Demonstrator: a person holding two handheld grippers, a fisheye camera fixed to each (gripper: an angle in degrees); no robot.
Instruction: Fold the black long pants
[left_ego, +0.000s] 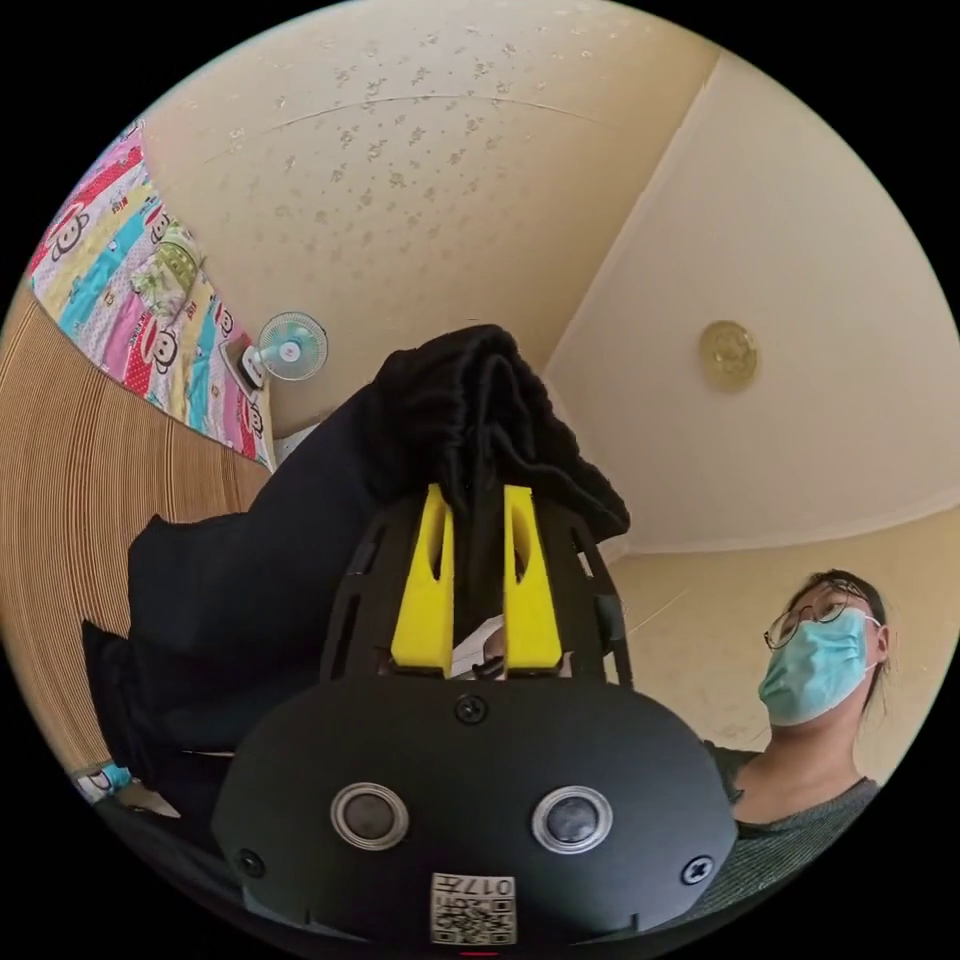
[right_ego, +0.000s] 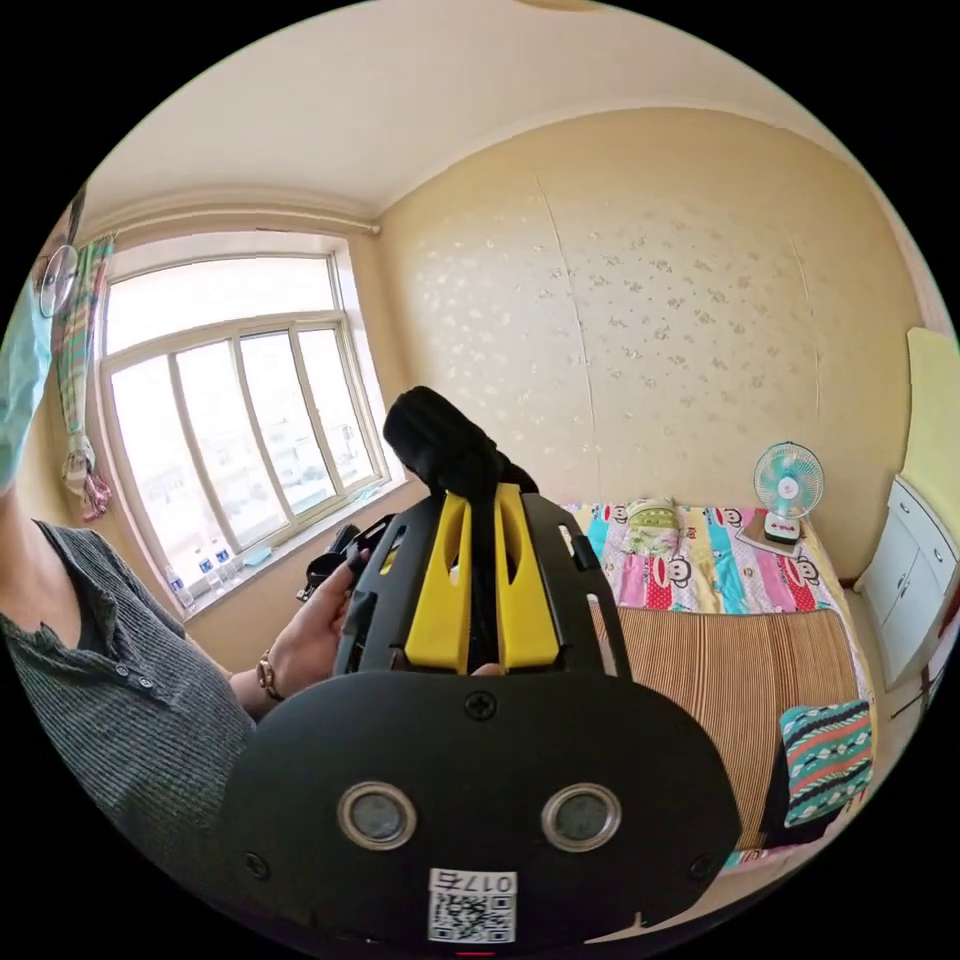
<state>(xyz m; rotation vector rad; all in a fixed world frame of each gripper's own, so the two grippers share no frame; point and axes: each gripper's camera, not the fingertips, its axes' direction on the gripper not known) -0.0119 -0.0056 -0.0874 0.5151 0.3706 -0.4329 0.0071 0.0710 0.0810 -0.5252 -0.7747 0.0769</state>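
While both my hands are raised above the bed (right_ego: 730, 660), my left tool (left_ego: 476, 500) is clamped on the gathered waistband of the black long pants (left_ego: 300, 560), its two yellow jaws pressing the bunched cloth between them. In the left gripper view the pants rise past the jaws and spill down beside the tool toward the striped mat of the bed, well above the mattress. My right tool (right_ego: 480, 495) grips another bunch of the same black cloth, which stands up as a dark lump between its yellow jaws, with the jaws pressed together on it. In the right gripper view my left hand (right_ego: 315, 625) shows beside that tool, holding the other black tool body near the window (right_ego: 230, 420). At the head of the bed lies a bright cartoon-print sheet (right_ego: 700, 570) with a small green pillow (right_ego: 652, 527) on it, and a small table fan (right_ego: 787, 490) stands at the bed's far corner. A patterned folded cloth (right_ego: 825, 760) rests on the bed's near corner.
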